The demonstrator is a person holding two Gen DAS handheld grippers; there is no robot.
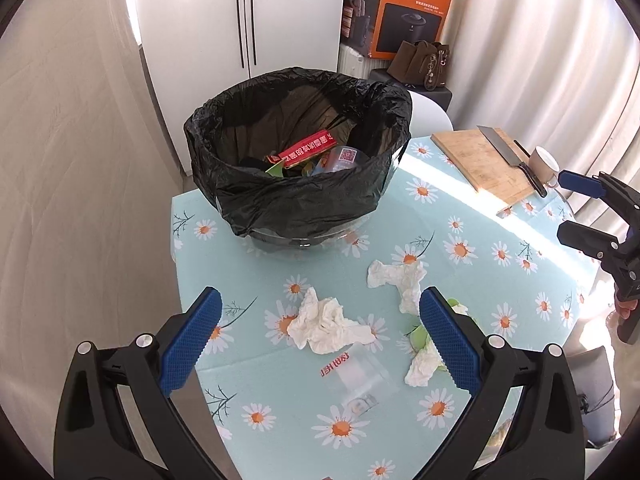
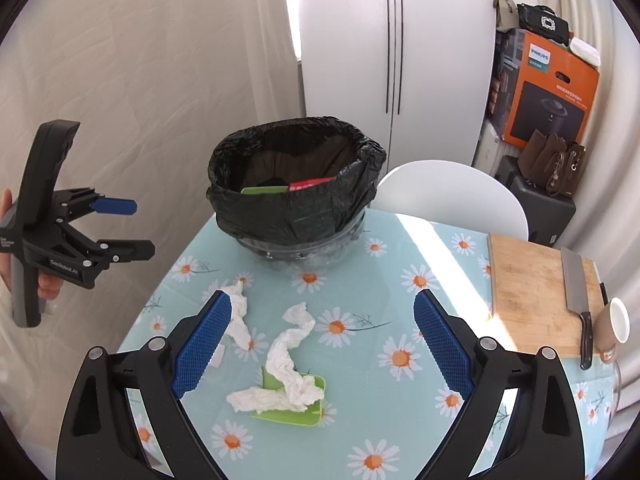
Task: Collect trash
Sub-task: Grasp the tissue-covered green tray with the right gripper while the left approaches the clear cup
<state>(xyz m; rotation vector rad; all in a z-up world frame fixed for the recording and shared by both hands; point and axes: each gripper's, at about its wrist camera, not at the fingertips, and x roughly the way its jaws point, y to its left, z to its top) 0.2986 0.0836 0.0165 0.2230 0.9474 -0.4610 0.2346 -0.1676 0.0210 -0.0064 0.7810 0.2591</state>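
Note:
A bin lined with a black bag (image 1: 298,196) (image 2: 294,212) stands at the far side of the daisy tablecloth (image 1: 256,384) (image 2: 380,408) and holds wrappers. Crumpled white tissues (image 1: 326,322) (image 1: 402,278) (image 2: 294,376) (image 2: 240,316) lie in front of it. One tissue lies on a green wrapper (image 2: 312,414). A clear plastic bag (image 1: 360,374) lies near the tissues. My left gripper (image 1: 320,320) (image 2: 134,228) is open and empty above the tissues. My right gripper (image 2: 322,328) (image 1: 572,206) is open and empty above the table.
A wooden cutting board (image 1: 484,164) (image 2: 536,292) with a cleaver (image 2: 576,296) and a mug (image 2: 612,326) lies at the right. A white chair (image 2: 456,196) stands behind the table. Boxes and a brown bag (image 2: 554,160) stand at the back right.

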